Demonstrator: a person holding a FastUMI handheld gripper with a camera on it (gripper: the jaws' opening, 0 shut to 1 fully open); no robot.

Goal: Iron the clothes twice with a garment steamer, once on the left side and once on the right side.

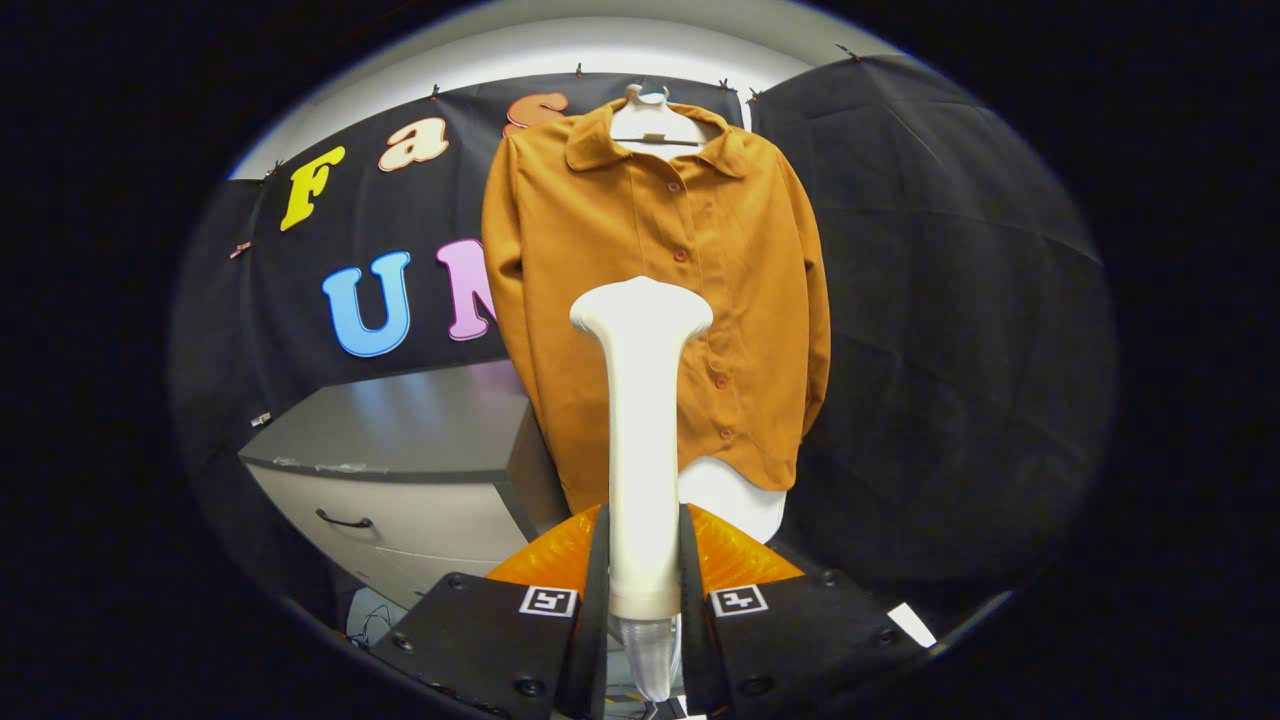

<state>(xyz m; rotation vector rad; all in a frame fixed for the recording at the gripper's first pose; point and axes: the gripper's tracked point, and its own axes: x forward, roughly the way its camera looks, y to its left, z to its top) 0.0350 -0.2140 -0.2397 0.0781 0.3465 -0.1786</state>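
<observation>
The shirt [655, 290] hangs buttoned on its hanger [652, 125], a cabinet [400, 470] beside it. Before the shirt's placket stands the steamer [642, 400], its handle clamped by the gripper [645, 600]. Tilting the head could snag the buttons.

The lower middle of the brown buttoned shirt [655, 280] is hidden behind the white garment steamer [642, 430]; the grey drawer cabinet [400, 480] is partly covered.
</observation>
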